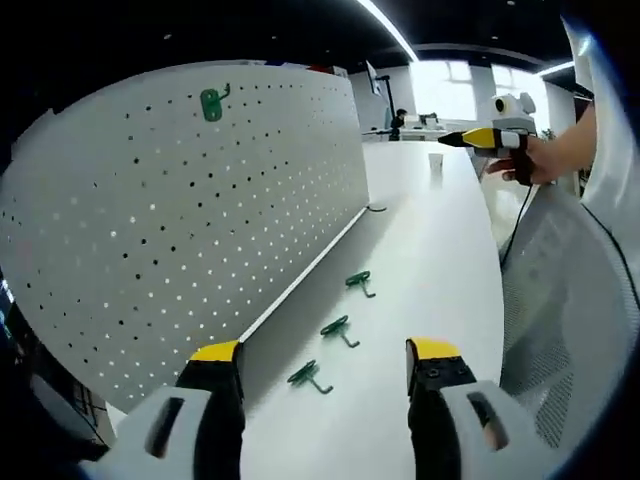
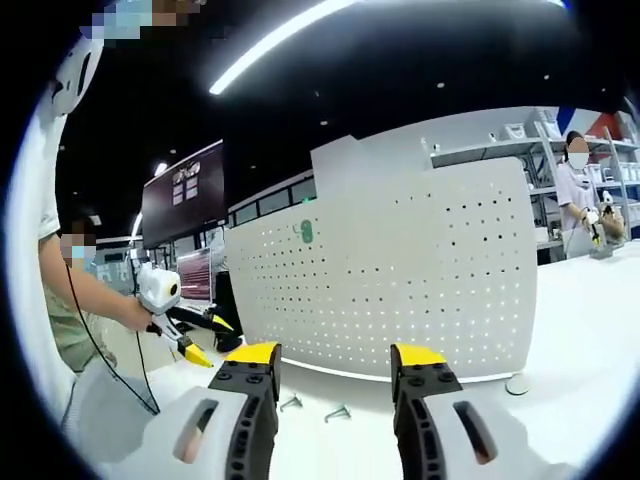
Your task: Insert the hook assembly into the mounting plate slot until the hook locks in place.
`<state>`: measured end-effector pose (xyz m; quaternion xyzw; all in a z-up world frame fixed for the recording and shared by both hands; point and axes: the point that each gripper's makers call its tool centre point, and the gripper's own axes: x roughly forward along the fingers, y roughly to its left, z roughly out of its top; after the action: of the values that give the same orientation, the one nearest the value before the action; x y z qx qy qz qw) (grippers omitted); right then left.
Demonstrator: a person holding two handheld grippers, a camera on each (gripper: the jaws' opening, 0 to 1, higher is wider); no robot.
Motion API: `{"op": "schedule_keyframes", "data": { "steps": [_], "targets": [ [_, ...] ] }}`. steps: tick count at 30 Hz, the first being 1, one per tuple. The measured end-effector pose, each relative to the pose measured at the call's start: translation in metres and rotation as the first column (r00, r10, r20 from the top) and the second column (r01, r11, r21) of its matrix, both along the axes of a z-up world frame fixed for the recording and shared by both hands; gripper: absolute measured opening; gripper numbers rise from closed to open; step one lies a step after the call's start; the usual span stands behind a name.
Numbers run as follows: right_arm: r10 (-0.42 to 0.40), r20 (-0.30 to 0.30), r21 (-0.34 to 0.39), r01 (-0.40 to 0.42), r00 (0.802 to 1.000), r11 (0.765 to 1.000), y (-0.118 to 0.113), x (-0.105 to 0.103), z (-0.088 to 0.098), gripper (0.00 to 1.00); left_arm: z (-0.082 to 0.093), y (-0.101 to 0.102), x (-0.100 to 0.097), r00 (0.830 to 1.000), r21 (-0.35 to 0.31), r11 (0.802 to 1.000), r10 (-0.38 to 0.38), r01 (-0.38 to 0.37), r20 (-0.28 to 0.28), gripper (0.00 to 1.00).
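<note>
Left gripper [image 1: 325, 362]: jaws wide, empty. Right gripper [image 2: 333, 368]: likewise wide, empty. Three green hooks [image 1: 339, 328] lie on the table [image 1: 440, 260] near the pegboard [image 1: 180, 220] foot; one hook [image 1: 212, 103] already hangs high on it. Likely pick-up next: grip a hook by its shank, keeping the insertion end free.

Table: I see a white table top [image 1: 440, 250] running along the base of the board, bare where I mark it.
Cup: a small pale cup [image 1: 436, 163] stands far down my table, upright.
Disc: a small round disc [image 2: 517, 384] lies flat on the table.
Screen: a dark wall screen [image 2: 183, 207] hangs behind, with faint graphics I can't read.
Ceiling light: a long bright strip [image 2: 290, 38] crosses the dark ceiling.
Shelves: white shelving [image 2: 540, 140] stands at the back.
Person: someone [image 2: 575, 185] stands by those shelves.
</note>
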<state>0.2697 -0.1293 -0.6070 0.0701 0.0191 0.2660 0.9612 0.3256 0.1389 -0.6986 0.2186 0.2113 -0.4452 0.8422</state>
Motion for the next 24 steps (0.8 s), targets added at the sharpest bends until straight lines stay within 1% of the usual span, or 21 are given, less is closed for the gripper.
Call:
{"op": "schedule_keyframes", "data": {
  "steps": [4,7,11,13,19,21,22,23,24],
  "targets": [
    [-0.002,-0.002,0.001,0.002,1.0,1.0,-0.001,0.0,0.0,0.42,-0.012,-0.002,0.0,0.998,0.057,0.997,-0.051,0.052,-0.028,0.67],
    [-0.002,-0.004,-0.004,0.002,1.0,1.0,-0.001,0.0,-0.001,0.42,-0.018,-0.005,0.002,0.995,0.094,0.991,-0.09,0.093,-0.037,0.67],
    [-0.004,-0.006,-0.002,0.004,1.0,1.0,-0.002,0.0,-0.002,0.42,-0.021,-0.008,0.004,0.991,0.115,0.985,-0.121,0.126,-0.047,0.66],
    [-0.006,-0.007,-0.001,0.006,1.0,1.0,-0.003,0.001,-0.002,0.42,-0.025,-0.01,0.005,0.987,0.132,0.979,-0.146,0.153,-0.063,0.66],
    [-0.008,-0.008,-0.002,0.008,1.0,1.0,-0.004,0.001,-0.002,0.42,-0.037,-0.012,0.008,0.973,0.185,0.957,-0.208,0.224,-0.103,0.64],
    [-0.007,-0.01,-0.005,0.007,1.0,1.0,-0.004,0.001,-0.003,0.42,-0.043,-0.011,0.009,0.966,0.217,0.943,-0.23,0.251,-0.116,0.64],
    [-0.005,-0.011,-0.006,0.005,1.0,1.0,-0.003,0.001,-0.003,0.42,-0.044,-0.011,0.011,0.965,0.226,0.939,-0.238,0.258,-0.111,0.63],
    [-0.003,-0.01,-0.006,0.003,1.0,1.0,-0.003,0.001,-0.003,0.42,-0.047,-0.011,0.011,0.959,0.237,0.931,-0.254,0.277,-0.124,0.63],
    [-0.003,-0.011,-0.008,0.003,1.0,1.0,-0.003,0.001,-0.003,0.42,-0.048,-0.012,0.012,0.957,0.241,0.928,-0.261,0.286,-0.13,0.63]
  ]
}}
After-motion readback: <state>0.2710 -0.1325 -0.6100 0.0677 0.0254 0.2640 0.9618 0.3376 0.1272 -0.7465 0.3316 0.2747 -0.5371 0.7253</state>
